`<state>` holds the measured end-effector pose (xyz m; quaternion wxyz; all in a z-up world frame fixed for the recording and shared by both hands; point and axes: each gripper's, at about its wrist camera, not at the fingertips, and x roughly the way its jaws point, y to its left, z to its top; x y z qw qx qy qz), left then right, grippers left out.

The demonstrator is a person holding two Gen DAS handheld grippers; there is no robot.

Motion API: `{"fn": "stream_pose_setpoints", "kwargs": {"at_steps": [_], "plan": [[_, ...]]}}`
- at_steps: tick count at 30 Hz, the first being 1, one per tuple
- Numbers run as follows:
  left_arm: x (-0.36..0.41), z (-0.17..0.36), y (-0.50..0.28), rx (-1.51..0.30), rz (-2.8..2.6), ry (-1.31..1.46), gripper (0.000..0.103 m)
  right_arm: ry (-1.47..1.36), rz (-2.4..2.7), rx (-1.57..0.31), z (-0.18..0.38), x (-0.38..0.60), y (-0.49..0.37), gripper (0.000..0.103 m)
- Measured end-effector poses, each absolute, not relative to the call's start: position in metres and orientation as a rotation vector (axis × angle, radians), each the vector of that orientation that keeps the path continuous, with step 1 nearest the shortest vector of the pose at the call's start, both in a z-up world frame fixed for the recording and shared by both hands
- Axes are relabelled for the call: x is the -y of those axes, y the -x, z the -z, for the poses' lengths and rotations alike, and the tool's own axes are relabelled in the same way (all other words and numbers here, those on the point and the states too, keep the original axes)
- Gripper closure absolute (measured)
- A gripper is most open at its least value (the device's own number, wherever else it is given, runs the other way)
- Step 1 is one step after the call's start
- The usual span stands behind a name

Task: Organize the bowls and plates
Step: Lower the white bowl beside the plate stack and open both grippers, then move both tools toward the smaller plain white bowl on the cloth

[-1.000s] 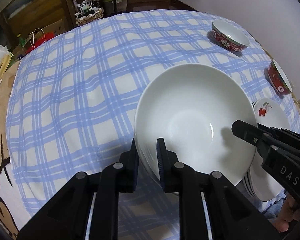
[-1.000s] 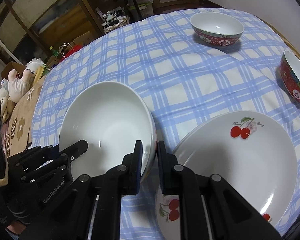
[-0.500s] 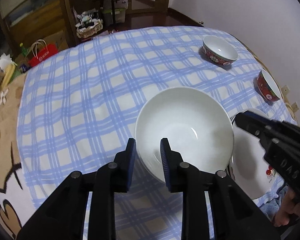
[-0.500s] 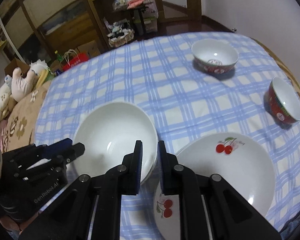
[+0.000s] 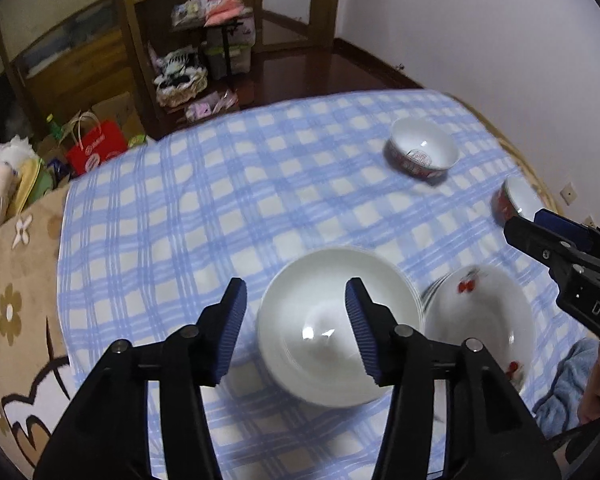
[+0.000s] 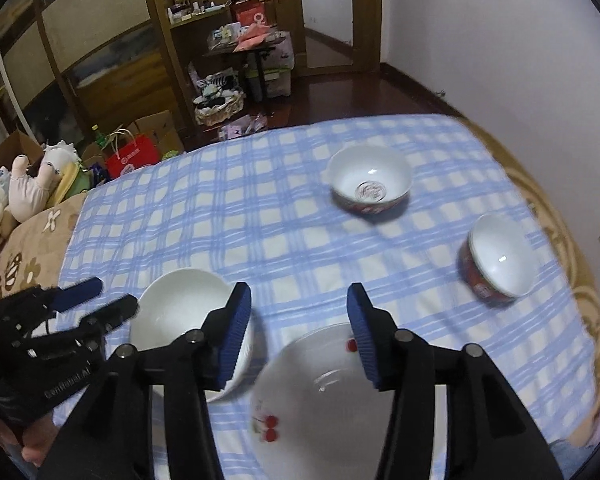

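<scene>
A plain white bowl [image 5: 316, 312] [image 6: 179, 308] rests on the blue checked tablecloth [image 5: 219, 220], close beside a white cherry-print plate [image 5: 480, 312] [image 6: 312, 400]. Two red-patterned bowls stand farther off, one mid-table [image 5: 422, 154] [image 6: 370, 186] and one near the right edge [image 5: 516, 200] [image 6: 500, 264]. My left gripper [image 5: 295, 292] [image 6: 113, 296] hangs above the white bowl with its jaws opening and nothing gripped. Above the gap between bowl and plate my right gripper [image 6: 298, 292] [image 5: 528, 220] is also opening, holding nothing.
A brown flowered blanket [image 5: 15, 280] covers the surface left of the cloth. Beyond the table's far edge are wooden shelves [image 6: 111, 60], a red bag [image 5: 95, 148], plush toys [image 6: 31, 184] and floor clutter. A white wall runs along the right. A hand [image 5: 596, 392] shows low right.
Both grippers let go of the white bowl's rim, opened and rose well above the table. The bowl stays beside the cherry plate.
</scene>
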<state>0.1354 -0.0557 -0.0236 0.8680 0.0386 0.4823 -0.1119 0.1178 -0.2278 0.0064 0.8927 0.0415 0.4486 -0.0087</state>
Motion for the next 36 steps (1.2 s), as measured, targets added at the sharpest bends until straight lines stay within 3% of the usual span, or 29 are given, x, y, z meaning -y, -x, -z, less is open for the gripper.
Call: {"fn": "stream_pose_setpoints", "kwargs": {"at_steps": [2, 4, 8, 10, 23, 36], "plan": [[0.064, 0.012, -0.137, -1.002, 0.249, -0.085, 0.048, -0.123, 0.028, -0.917, -0.016, 0.241, -0.117, 0.032], [0.072, 0.004, -0.139, -0.992, 0.252, -0.097, 0.029, -0.147, 0.037, -0.901, -0.026, 0.254, -0.116, 0.024], [0.092, -0.014, -0.144, -0.955, 0.245, -0.127, 0.02, -0.126, 0.076, -0.866, -0.045, 0.276, -0.115, 0.005], [0.101, -0.02, -0.147, -0.945, 0.248, -0.131, 0.015, -0.111, 0.097, -0.841, -0.055, 0.288, -0.113, 0.0], [0.169, -0.047, -0.176, -0.921, 0.3, -0.159, 0.014, -0.146, 0.162, -0.806, -0.076, 0.366, -0.114, 0.0], [0.236, -0.04, -0.186, -0.875, 0.399, -0.208, 0.014, -0.053, 0.289, -0.699, -0.069, 0.408, -0.102, 0.0]]}}
